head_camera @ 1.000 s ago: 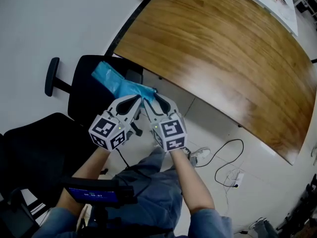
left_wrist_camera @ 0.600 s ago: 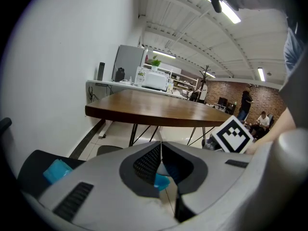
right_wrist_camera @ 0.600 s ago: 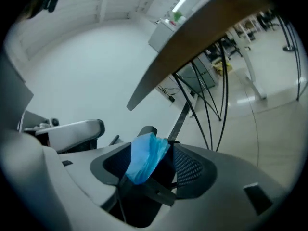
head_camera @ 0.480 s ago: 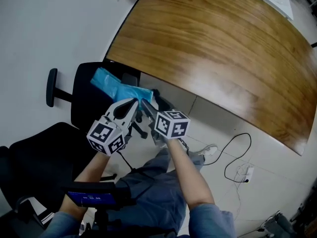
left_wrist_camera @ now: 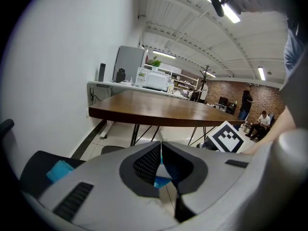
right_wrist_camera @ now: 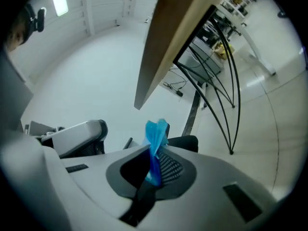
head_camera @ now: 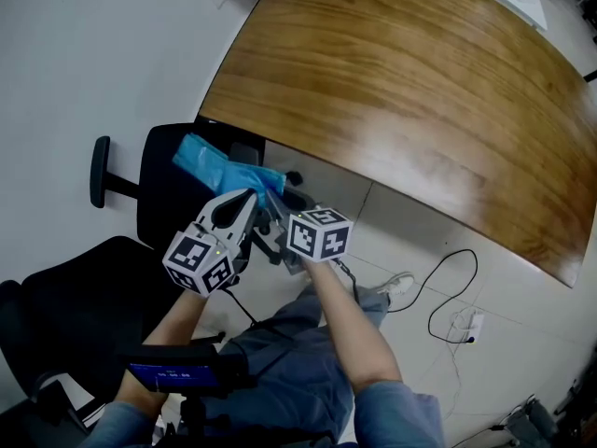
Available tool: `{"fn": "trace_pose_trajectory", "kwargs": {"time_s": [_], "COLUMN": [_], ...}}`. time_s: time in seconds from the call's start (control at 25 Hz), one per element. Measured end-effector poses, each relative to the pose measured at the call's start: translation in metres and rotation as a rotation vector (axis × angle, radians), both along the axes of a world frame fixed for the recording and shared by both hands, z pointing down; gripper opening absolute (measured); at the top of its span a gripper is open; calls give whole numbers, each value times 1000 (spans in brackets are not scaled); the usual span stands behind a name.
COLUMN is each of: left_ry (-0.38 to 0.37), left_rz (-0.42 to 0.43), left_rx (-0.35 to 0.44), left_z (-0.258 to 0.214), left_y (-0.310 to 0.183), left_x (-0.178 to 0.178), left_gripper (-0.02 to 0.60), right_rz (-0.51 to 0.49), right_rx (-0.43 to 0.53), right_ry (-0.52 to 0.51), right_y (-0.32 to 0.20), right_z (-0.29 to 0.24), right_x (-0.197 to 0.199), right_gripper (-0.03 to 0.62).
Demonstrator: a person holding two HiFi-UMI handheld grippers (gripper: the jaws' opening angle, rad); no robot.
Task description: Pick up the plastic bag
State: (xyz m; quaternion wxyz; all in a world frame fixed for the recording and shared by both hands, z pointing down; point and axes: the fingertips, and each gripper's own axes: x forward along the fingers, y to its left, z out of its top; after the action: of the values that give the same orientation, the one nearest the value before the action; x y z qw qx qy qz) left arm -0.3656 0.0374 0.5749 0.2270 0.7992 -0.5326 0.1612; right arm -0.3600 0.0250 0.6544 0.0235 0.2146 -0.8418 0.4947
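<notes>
Plastic bag (head_camera: 224, 166) clamped in left gripper (left_wrist_camera: 161, 146) and right gripper (right_wrist_camera: 153, 153) (its jaws just closed)

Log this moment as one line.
left gripper: shut on plastic bag | right gripper: jaws just closed on plastic bag | far end: on black chair

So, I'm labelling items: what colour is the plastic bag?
The plastic bag is light blue, clearest in the head view.

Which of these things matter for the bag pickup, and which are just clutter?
In the job: plastic bag; left gripper, shut on it; right gripper, jaws just closed on it.
Just lying about: wooden table; black chair; floor cable; power strip.
</notes>
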Motion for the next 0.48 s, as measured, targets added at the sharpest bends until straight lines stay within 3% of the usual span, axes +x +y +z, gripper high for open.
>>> {"fn": "trace_pose_trajectory", "kwargs": {"time_s": [0.48], "left_ry": [9], "left_rz": [-44], "left_rx": [16], "left_z": [-6], "left_y": [0], "left_x": [-7], "left_gripper": [17], "right_rz": [-52], "right_rx": [114], "right_ry": [33], "right_y": [1], "right_z": [-26], "right_x": [-7], "right_gripper": [0]}}
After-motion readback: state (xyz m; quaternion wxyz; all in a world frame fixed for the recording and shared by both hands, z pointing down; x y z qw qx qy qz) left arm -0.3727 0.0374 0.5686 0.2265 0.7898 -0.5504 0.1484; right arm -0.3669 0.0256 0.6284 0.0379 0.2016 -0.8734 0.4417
